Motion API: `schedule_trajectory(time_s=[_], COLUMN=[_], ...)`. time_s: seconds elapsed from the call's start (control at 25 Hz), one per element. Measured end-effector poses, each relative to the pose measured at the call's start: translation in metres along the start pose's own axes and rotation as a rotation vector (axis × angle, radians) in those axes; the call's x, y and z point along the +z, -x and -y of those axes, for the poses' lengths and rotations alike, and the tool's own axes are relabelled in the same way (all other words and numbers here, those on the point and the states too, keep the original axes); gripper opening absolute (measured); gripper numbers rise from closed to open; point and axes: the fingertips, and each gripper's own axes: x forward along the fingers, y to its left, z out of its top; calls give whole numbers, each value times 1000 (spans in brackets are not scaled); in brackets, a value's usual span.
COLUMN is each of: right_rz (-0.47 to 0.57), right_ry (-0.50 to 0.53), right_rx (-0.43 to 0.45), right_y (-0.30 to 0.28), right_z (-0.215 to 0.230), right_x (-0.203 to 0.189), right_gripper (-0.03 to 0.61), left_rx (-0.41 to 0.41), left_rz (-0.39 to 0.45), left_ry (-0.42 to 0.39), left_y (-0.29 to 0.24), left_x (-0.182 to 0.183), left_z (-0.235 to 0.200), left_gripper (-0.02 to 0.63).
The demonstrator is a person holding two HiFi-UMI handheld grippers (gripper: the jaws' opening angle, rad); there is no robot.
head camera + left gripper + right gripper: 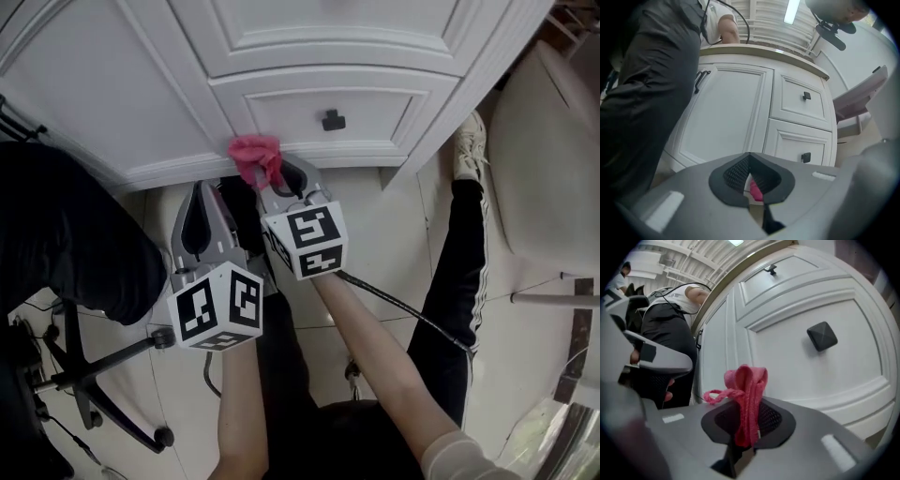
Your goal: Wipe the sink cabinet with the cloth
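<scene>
The white sink cabinet (112,84) fills the top of the head view, and its lower drawer (375,112) has a dark knob (333,120). My right gripper (272,183) is shut on a bunched pink cloth (255,155), which lies at the moulding just below that drawer. In the right gripper view the cloth (745,390) sticks up from the right gripper (747,427), in front of the drawer panel and left of the knob (822,336). My left gripper (200,197) hovers lower left, jaws together on nothing. The left gripper (750,161) faces the cabinet door (726,112).
A person's leg in black trousers (459,281) and a white shoe (469,141) stand right of the cabinet corner. A large white fixture (544,159) is at the far right. A black chair base (94,375) and dark clothing (66,234) crowd the left. A cable (394,300) crosses the tiled floor.
</scene>
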Motion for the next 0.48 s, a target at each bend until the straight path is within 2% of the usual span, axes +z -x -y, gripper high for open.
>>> schedule_trajectory(time_s=[0.12,0.2,0.32,0.48], right_rz=[-3,-7,2,3], right_ry=[53,48,44,28], right_rx=[-28,-81,-192,-348], right_y=[8,25,59,108], right_z=[18,41,90,158], right_x=[-1,-3,-3,-2], right_gripper=[62,63,63,63], left_rx=[-9,-30,-67,-87], left_rz=[-1,-29,-56,-62], left_ry=[9,-10,-44,-49], left_y=[-5,-7,-10,-9], left_x=[-2,-10,-19,-25], left_z=[7,17,35,52], left_gripper=[14,14,13,14])
